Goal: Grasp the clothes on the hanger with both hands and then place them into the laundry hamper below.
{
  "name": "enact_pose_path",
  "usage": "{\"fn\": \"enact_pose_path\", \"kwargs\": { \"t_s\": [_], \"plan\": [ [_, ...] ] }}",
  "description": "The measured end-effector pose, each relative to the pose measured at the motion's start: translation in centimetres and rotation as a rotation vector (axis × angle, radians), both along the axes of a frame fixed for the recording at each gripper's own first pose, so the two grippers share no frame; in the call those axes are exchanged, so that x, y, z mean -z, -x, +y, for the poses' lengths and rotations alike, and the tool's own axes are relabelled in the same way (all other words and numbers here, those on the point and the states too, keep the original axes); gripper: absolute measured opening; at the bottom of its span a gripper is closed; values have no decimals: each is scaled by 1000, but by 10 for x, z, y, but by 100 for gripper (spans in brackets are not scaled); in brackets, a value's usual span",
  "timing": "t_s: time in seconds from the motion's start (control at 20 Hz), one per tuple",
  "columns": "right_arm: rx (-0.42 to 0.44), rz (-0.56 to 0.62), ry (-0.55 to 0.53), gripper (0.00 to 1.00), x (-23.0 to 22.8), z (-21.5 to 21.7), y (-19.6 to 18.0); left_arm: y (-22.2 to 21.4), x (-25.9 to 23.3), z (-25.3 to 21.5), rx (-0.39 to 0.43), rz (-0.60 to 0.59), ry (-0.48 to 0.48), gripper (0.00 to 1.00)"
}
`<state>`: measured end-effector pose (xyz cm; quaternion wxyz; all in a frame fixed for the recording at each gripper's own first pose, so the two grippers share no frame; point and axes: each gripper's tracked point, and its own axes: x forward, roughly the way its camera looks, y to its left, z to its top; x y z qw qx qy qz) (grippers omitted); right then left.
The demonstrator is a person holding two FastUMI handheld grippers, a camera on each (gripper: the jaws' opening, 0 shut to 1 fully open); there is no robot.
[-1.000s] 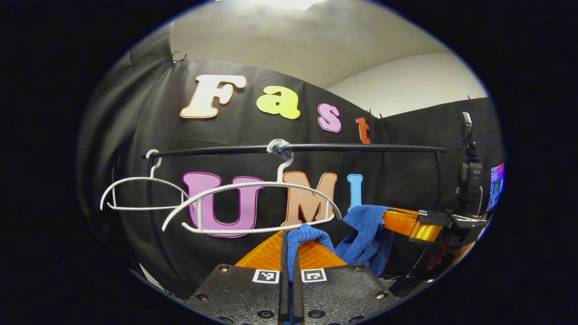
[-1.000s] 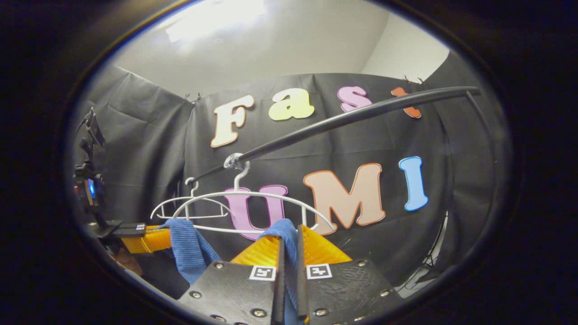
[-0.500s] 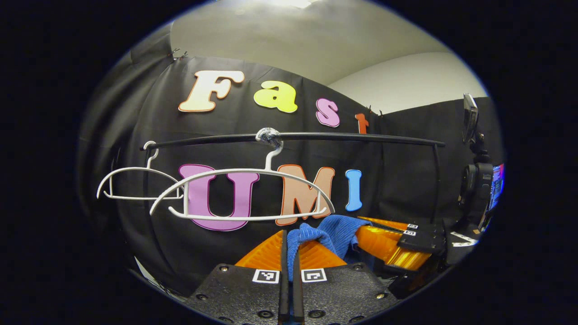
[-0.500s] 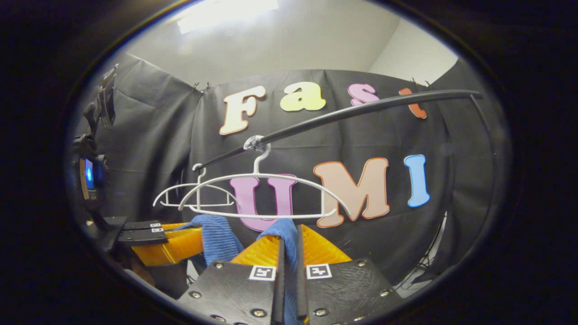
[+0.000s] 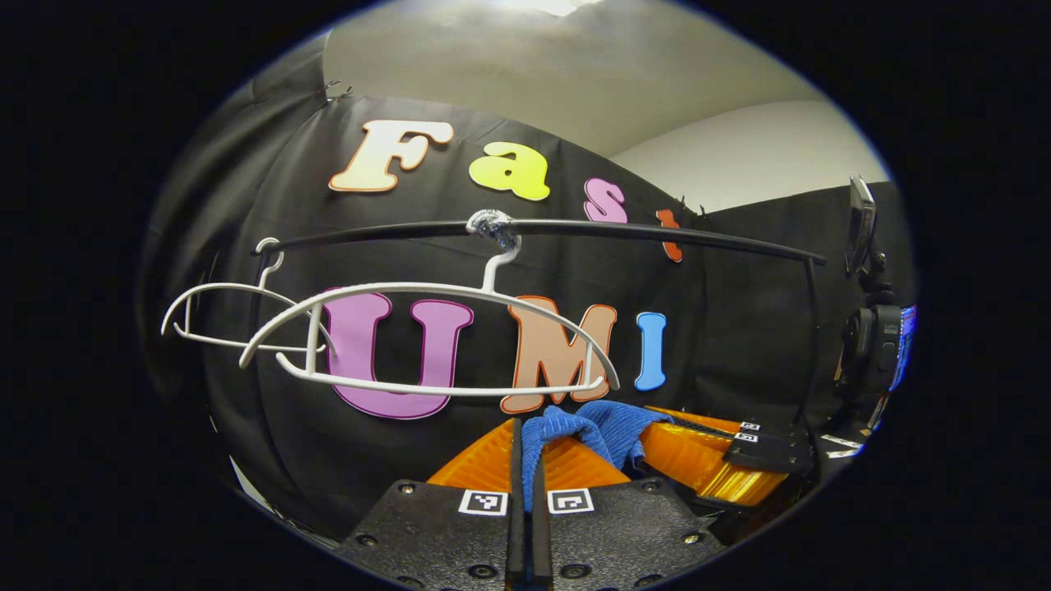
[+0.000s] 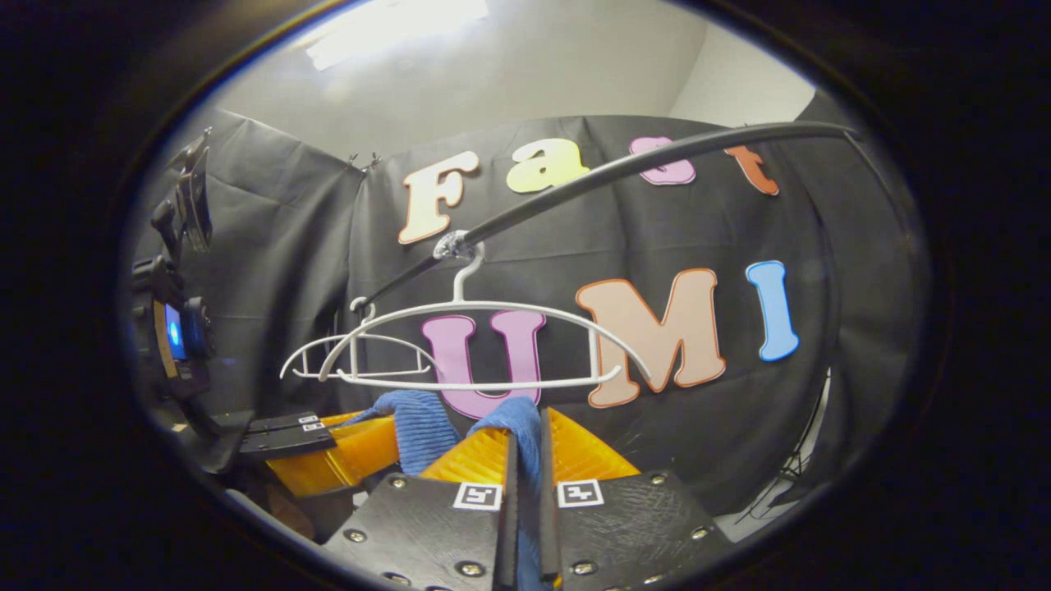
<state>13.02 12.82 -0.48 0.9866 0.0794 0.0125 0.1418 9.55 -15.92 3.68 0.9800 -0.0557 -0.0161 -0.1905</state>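
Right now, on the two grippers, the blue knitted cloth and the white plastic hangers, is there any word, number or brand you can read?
No readable text on any of them.
The square black-and-white markers on the left gripper and right gripper: coded patterns, no words.
The blue knitted cloth and white plastic hanger: blank.
The small lit screen: too small to read.

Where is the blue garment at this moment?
The blue garment is off the near white hanger, hanging just below it, pinched between the fingers of the left hand-held gripper and the right hand-held gripper.
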Motion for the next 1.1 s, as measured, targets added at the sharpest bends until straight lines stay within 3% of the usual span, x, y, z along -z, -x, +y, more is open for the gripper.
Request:
{"fn": "enact_pose_path", "kwargs": {
  "t_s": [0.45,0.6,1.1],
  "plan": [
    [3,131,27,10,105,-2,-13,-21,103,1,-12,109,-26,4],
    [-20,194,41,10,149,4,-10,-28,147,6,-13,169,-90,5],
    [53,331,106,8,261,-28,7,-10,248,28,-44,271,-174,6]
  ]
}}
